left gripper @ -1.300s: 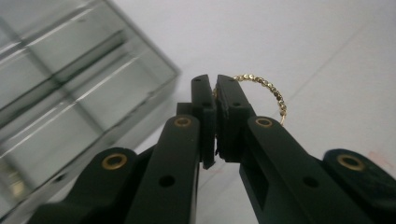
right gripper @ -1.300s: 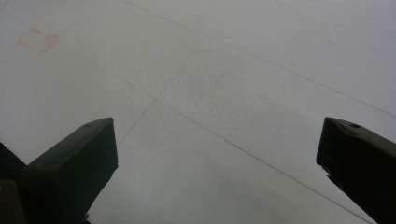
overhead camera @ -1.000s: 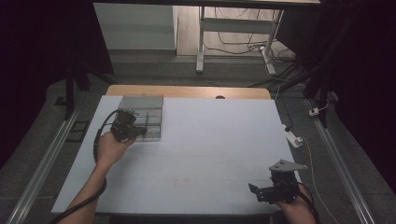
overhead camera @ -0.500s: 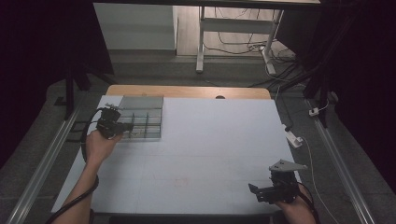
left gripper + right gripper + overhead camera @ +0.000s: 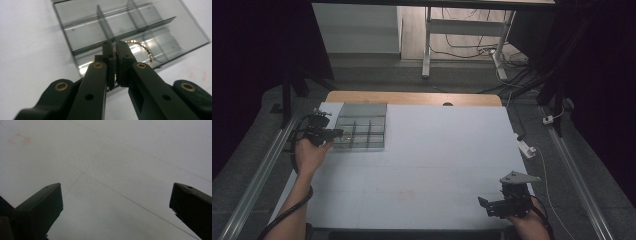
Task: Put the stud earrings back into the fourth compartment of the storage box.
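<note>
Left tool (image 5: 115,53) has its jaws pressed together on a thin gold beaded bracelet (image 5: 145,48), which loops out to the right of the pinching tips in the left gripper view. That loop hangs over the near row of a smoky clear divided organizer box (image 5: 130,22), close above its front wall; whether the bracelet touches the box cannot be told. In the high view the left tool (image 5: 334,133) sits at the left edge of the box (image 5: 362,131), pointing toward it, with the person's left hand (image 5: 310,156) behind it and a cable trailing around the wrist. The box lies at the far left corner of the white worktop (image 5: 427,150), its compartments marked off by thin partitions. Right tool (image 5: 486,205) rests near the front right edge of the worktop, well apart from the box, carrying a grey three-cornered plate on top. Its jaws are spread wide in the right gripper view (image 5: 116,202), with bare white worktop between them and a faint reddish square mark (image 5: 19,139) farther off on the surface.
</note>
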Tool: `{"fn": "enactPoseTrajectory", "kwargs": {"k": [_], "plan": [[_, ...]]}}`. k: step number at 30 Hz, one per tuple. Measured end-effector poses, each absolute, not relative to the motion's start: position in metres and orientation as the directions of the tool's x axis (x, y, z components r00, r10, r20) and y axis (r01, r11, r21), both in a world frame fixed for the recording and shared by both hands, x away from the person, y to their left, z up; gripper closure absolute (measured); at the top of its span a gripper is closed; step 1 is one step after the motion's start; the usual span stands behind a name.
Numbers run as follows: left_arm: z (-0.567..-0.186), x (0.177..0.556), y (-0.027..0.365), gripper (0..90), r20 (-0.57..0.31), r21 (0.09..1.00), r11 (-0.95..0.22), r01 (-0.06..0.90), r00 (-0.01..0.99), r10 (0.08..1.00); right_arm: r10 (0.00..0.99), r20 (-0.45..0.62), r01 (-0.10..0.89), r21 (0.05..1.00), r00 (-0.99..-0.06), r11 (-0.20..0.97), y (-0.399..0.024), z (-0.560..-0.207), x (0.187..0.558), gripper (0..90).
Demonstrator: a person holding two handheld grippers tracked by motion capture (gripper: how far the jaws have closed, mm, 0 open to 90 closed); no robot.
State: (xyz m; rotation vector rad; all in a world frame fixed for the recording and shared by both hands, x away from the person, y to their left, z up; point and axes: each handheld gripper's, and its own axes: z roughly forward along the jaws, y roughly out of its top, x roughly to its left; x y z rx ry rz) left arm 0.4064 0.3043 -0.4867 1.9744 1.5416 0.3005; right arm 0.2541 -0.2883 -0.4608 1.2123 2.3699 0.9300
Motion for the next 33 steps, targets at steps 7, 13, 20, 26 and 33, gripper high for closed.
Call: {"fn": "enactPoseTrajectory", "kwargs": {"k": [7, 13, 20, 26, 33], "plan": [[-0.494, 0.410, 0.307, 86.2, -0.165, 0.573, -0.131, 0.809, 0.271, 0.948, 0.808, 0.010, 0.599, 0.677, -0.589, 0.427, -0.288, -0.461, 0.254, 0.0], [-0.503, 0.414, 0.307, 86.1, -0.161, 0.546, -0.135, 0.827, 0.261, 0.952, 0.808, 0.011, 0.599, 0.677, -0.590, 0.428, -0.288, -0.461, 0.254, 0.0], [-0.506, 0.416, 0.305, 86.0, -0.156, 0.531, -0.148, 0.835, 0.267, 0.951, 0.807, 0.009, 0.599, 0.676, -0.590, 0.430, -0.288, -0.461, 0.254, 0.0], [-0.510, 0.418, 0.303, 84.6, -0.152, 0.518, -0.163, 0.840, 0.277, 0.949, 0.807, 0.010, 0.599, 0.676, -0.591, 0.430, -0.288, -0.461, 0.254, 0.0], [-0.506, 0.416, 0.302, 75.9, -0.145, 0.534, -0.180, 0.826, 0.300, 0.943, 0.806, 0.010, 0.599, 0.675, -0.591, 0.431, -0.288, -0.461, 0.254, 0.0]]}}
